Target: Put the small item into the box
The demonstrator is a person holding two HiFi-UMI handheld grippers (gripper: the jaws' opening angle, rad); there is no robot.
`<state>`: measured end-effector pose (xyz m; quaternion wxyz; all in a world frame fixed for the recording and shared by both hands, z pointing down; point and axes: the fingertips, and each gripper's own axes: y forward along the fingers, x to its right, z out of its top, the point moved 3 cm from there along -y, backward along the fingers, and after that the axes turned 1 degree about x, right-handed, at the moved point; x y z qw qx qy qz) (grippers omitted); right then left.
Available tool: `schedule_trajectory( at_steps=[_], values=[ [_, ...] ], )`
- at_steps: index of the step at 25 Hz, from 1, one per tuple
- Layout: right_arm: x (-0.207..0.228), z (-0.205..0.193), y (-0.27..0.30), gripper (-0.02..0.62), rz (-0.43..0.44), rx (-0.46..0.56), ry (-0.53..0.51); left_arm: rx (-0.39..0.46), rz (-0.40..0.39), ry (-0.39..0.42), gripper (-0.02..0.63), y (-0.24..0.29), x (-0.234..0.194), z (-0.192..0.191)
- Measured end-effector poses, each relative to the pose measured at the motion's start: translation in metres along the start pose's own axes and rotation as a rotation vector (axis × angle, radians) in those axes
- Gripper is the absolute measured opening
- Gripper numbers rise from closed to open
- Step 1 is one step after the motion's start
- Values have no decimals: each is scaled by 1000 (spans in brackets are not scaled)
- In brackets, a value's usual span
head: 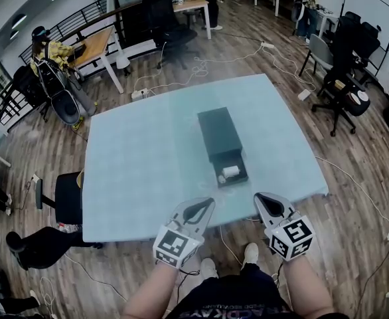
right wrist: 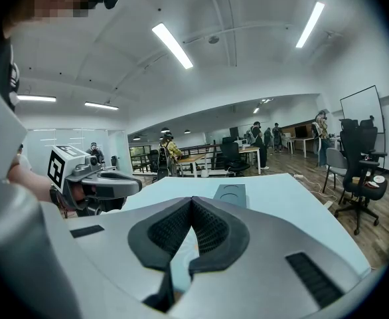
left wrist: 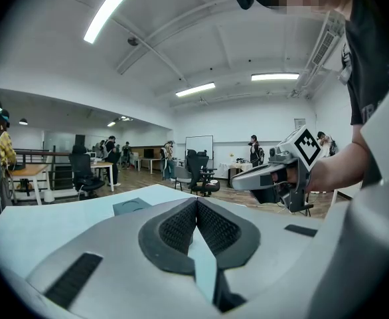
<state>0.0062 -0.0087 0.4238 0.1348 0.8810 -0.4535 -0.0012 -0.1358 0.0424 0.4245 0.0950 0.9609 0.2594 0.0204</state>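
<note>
A dark oblong box lies in the middle of the pale blue table. Its drawer is pulled out toward me, and a small white item lies inside it. My left gripper hovers over the table's near edge, left of the drawer, with its jaws shut and nothing between them. My right gripper is held beside it, right of the drawer, also shut and empty. The left gripper view shows the box top beyond the closed left gripper. The right gripper view shows the box past the closed right gripper.
A black office chair stands right of the table and a black stool at its left edge. Cables trail over the wooden floor behind. Desks and people are at the back of the room.
</note>
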Motion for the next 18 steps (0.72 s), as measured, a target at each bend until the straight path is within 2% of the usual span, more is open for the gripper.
schedule_trajectory(
  at_steps=[18],
  values=[
    [7, 0, 0, 18, -7, 3, 0, 7, 2, 11, 34, 6, -2, 3]
  ],
)
